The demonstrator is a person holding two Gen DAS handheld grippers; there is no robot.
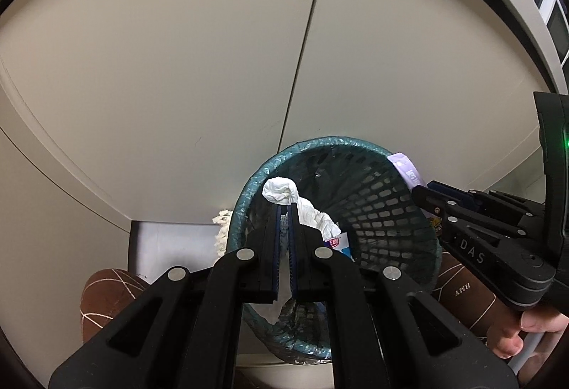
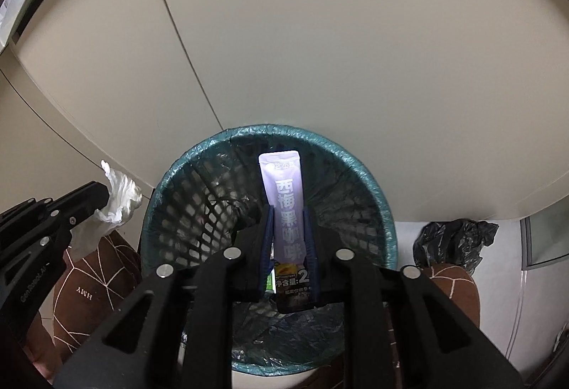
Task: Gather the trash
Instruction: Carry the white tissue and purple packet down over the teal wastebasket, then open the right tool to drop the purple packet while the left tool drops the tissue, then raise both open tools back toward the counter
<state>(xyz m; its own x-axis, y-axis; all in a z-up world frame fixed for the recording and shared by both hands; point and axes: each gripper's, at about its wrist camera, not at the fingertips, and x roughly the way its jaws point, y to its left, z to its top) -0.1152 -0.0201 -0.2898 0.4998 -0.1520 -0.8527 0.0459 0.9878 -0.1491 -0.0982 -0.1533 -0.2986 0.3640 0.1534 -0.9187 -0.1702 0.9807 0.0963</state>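
Both sets of jaws are clamped on trash: your left gripper [image 1: 284, 211] pinches a crumpled white tissue [image 1: 284, 191], and your right gripper [image 2: 288, 214] grips a purple sachet [image 2: 282, 186] printed with Chinese characters, its blue pads pressing the packet's two edges. Each item hangs above the mouth of the mesh wastebasket [image 2: 185, 211], which is lined with a teal plastic bag [image 2: 373, 189] folded over the rim. From the left wrist, the sachet [image 1: 407, 168] sits over the basket's right rim. The basket stands against pale cabinet doors [image 1: 177, 68]. Brown patterned slippers [image 2: 92, 282] flank the basket, and a crumpled black bag [image 2: 455, 239] lies to its right.
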